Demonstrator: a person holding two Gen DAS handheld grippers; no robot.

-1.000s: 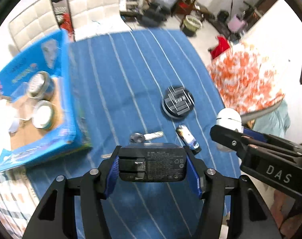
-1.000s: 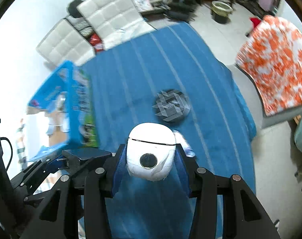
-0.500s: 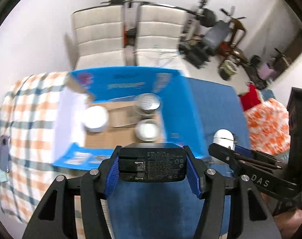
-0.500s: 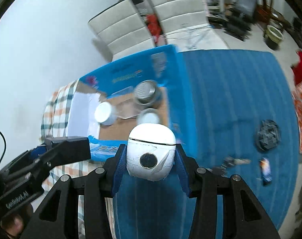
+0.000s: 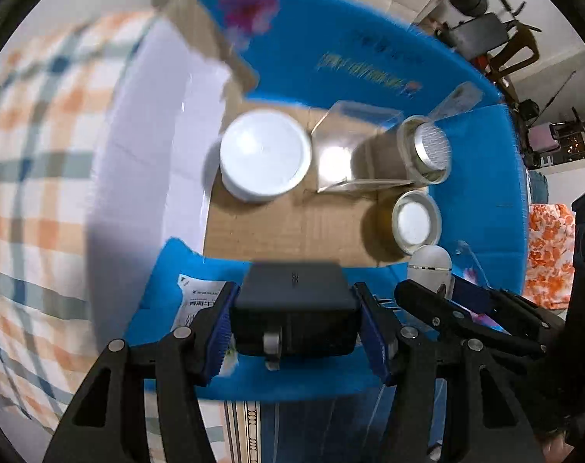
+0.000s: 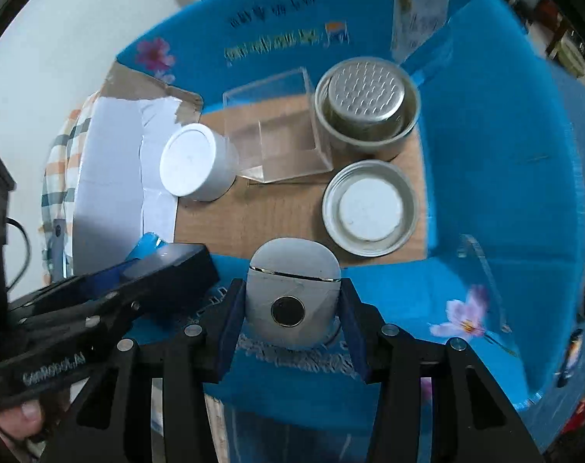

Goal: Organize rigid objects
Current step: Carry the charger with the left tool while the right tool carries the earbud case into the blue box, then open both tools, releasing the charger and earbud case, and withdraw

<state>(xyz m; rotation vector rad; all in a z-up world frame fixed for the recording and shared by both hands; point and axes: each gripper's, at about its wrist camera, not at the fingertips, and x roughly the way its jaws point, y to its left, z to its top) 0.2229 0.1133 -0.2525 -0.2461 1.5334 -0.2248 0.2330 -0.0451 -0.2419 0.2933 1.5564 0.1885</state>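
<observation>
Blue box (image 5: 331,50) fills both frames, grippers above its near flap.
Left gripper (image 5: 294,324) clamps the black charger (image 5: 292,301) bottom-centre; right gripper (image 6: 290,310) clamps the white case (image 6: 292,289).

matt cardboard box (image 6: 497,193), dimpled metal tin (image 6: 363,96)

black charger (image 5: 294,310), white case (image 6: 292,299), both held
</observation>
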